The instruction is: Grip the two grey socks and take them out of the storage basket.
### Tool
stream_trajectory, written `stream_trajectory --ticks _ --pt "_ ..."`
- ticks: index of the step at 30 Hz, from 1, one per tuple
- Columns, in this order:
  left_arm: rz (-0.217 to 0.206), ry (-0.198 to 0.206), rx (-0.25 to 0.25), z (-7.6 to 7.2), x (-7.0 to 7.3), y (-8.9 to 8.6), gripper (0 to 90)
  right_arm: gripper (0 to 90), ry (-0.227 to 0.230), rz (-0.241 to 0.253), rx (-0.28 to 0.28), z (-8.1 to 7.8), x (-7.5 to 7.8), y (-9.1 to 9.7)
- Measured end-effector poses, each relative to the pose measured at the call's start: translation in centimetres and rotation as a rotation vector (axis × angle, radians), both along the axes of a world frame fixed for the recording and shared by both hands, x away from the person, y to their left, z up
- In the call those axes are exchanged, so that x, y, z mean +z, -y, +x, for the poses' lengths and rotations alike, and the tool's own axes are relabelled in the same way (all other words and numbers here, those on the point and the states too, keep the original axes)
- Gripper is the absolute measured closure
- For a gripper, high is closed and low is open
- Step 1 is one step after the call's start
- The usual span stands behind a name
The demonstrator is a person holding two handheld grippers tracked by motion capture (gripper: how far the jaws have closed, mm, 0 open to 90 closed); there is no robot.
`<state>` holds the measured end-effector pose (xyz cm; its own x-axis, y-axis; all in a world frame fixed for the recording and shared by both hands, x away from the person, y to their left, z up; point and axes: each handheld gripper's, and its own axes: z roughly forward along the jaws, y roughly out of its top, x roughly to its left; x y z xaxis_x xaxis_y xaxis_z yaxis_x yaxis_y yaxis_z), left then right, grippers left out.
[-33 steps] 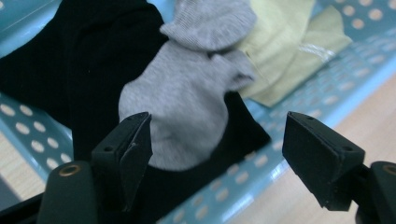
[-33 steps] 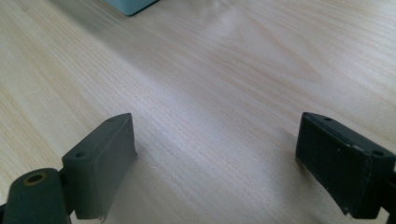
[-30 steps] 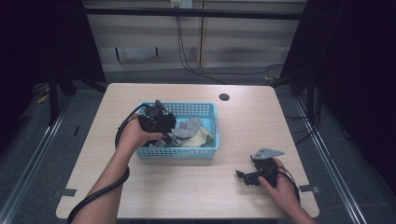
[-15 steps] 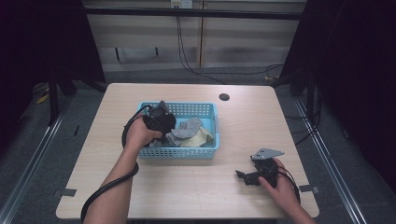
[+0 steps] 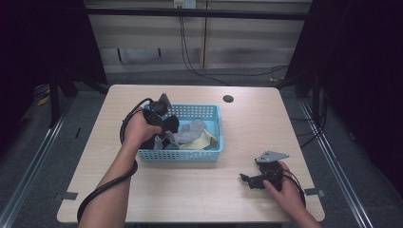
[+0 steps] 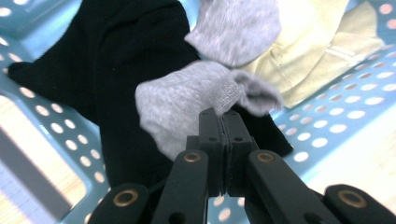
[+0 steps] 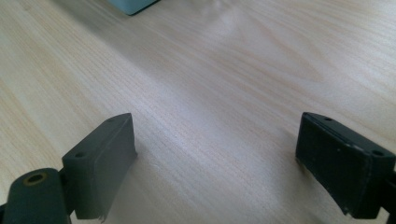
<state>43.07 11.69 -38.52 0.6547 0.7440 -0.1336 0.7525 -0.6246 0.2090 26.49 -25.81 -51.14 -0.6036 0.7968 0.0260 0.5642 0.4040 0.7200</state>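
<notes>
We see the left gripper (image 6: 223,122) down in the blue perforated basket (image 5: 211,151), its jaws having just closed and now clenched on a grey sock (image 6: 187,105). The sock is soft, light heather grey, with a fine knit texture; its edge is bunched into a fold where the pads pinch it. It lies over a black garment (image 6: 112,70) at the basket's left end, with another grey piece (image 6: 233,28) and a pale yellow cloth (image 6: 317,51) just beyond it. Well apart, near the table's (image 5: 199,194) front right, our right gripper (image 7: 217,172) rests on the wood with its jaws spread wide, nothing between them.
</notes>
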Motion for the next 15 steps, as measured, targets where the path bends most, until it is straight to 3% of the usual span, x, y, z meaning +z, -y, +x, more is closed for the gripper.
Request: stream_trajectory --ticks 15 --pt "-0.022 0.014 0.015 0.3 4.4 -0.5 88.4 11.4 0.002 0.0 0.003 0.0 0.0 0.0"
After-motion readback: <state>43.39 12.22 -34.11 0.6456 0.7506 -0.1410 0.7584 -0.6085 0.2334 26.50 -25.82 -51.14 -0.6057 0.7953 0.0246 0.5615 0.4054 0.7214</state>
